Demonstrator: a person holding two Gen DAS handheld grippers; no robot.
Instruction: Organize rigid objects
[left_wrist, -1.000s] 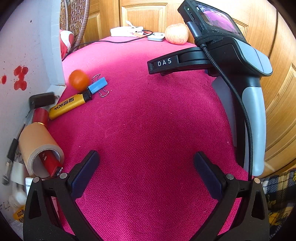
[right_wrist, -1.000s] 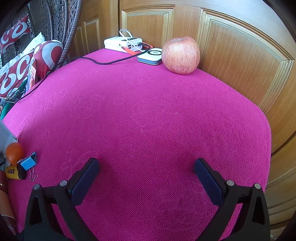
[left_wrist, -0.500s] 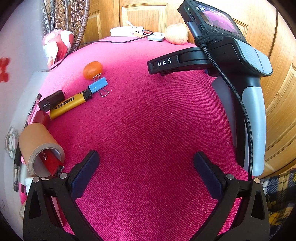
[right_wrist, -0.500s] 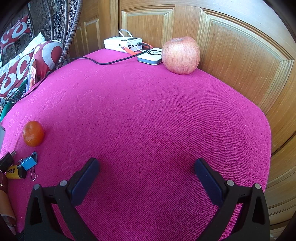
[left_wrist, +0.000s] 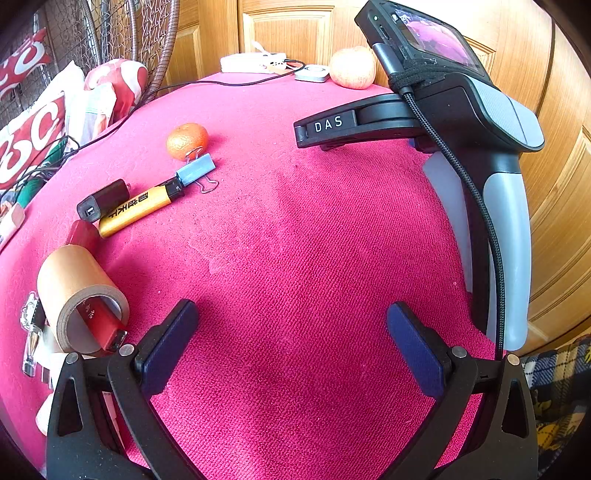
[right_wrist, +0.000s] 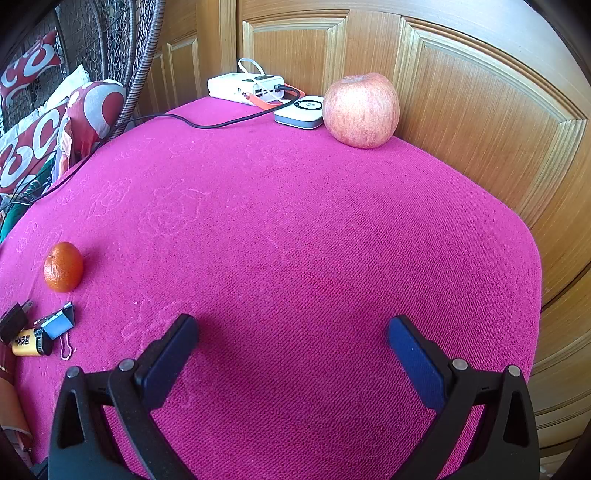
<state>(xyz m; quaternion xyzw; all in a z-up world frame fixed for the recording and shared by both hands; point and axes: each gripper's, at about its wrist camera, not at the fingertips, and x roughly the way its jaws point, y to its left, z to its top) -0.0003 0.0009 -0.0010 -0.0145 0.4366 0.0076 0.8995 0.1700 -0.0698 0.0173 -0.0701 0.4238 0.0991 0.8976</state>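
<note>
A white cover has been lifted away from the desk's left edge, and the clutter there is now exposed.

Left wrist view: the left gripper (left_wrist: 288, 343) is held wide open and empty; a small orange tangerine (left_wrist: 187, 141), blue binder clip (left_wrist: 195, 170), yellow-orange marker (left_wrist: 136, 208), black plug adapter (left_wrist: 102, 199) and brown tape roll (left_wrist: 75, 295) are seen along the left edge. Right wrist view: the right gripper (right_wrist: 291, 350) is likewise spread and empty; sorting is judged not yet begun.

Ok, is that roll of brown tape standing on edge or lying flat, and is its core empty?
Standing on edge: the brown tape roll shows its open core sideways. Not empty: a red object pokes through the core.
</note>
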